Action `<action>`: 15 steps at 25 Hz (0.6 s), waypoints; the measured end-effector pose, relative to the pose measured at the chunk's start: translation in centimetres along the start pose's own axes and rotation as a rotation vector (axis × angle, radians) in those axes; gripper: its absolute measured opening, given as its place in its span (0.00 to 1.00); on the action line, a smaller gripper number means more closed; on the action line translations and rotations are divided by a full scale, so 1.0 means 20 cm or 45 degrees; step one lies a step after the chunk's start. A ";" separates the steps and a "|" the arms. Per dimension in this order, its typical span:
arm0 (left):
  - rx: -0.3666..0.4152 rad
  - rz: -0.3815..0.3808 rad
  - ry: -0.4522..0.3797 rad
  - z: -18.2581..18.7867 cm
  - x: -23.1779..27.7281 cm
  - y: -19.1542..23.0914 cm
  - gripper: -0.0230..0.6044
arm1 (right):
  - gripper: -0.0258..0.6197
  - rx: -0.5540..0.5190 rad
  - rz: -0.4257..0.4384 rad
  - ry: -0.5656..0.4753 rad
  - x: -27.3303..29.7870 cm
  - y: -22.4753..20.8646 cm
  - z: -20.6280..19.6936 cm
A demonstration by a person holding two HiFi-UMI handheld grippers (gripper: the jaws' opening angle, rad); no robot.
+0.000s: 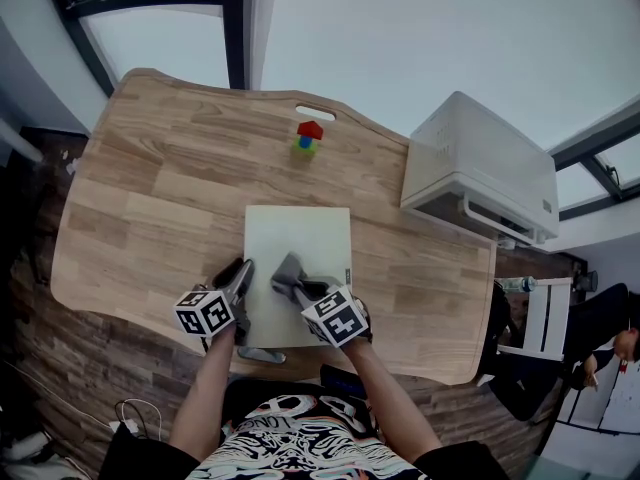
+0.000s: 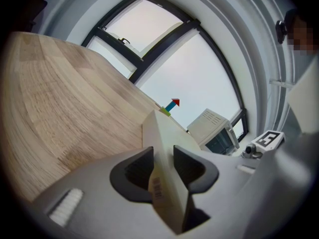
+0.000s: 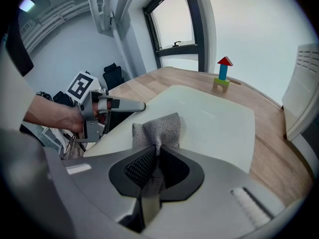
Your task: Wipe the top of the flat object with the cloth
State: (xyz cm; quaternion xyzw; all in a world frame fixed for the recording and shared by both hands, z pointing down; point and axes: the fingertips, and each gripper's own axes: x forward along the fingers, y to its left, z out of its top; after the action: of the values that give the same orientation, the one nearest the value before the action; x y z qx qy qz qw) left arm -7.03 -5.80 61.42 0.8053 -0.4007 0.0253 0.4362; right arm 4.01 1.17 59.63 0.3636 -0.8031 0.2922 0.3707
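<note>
A: What does the head view give that the gripper views don't?

B: The whole layout. The flat object [image 1: 300,230] lies on the wooden counter [image 1: 150,198], close to the front edge. The left tongs [image 1: 243,268] are at its near left side and the right tongs [image 1: 295,283] are over its near part. A small block tower [image 1: 308,138] stands well beyond it. A white appliance [image 1: 480,163] sits at the counter's far right.

A: And the gripper views?

B: They settle the grips. The left gripper view looks along the flat object's thin edge. That edge runs between the two dark pads, which press on it from either side, so those tongs are clamped on the flat object. A barcode label [image 2: 156,188] shows on that edge. The right gripper view shows the cloth [image 3: 158,127] pinched between ribbed pads, its free end bunched and lying on the flat object's top.

A: Materials?

B: The flat object is a pale cream rectangle, smooth and matte. The cloth is grey with a coarse knitted weave. The counter is light wood with rounded corners. The tower is a green block, then a blue one, with a red roof-shaped top.

A: Where's the cloth relative to the tongs?

B: It's held in the right tongs, near the left tongs' tips, on the near left part of the flat object.
</note>
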 end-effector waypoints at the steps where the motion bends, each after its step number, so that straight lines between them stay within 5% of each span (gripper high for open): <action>1: -0.001 0.000 0.001 0.00 0.00 0.00 0.33 | 0.08 0.000 -0.001 -0.001 0.00 -0.01 0.01; 15: -0.016 -0.003 -0.002 -0.01 0.00 0.00 0.33 | 0.08 -0.001 -0.046 -0.023 0.03 -0.11 0.11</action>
State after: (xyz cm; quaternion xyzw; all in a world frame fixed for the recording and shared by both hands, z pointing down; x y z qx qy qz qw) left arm -7.11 -5.68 61.49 0.8031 -0.4001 0.0216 0.4410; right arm 4.70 -1.96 59.42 0.3807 -0.7997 0.2819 0.3688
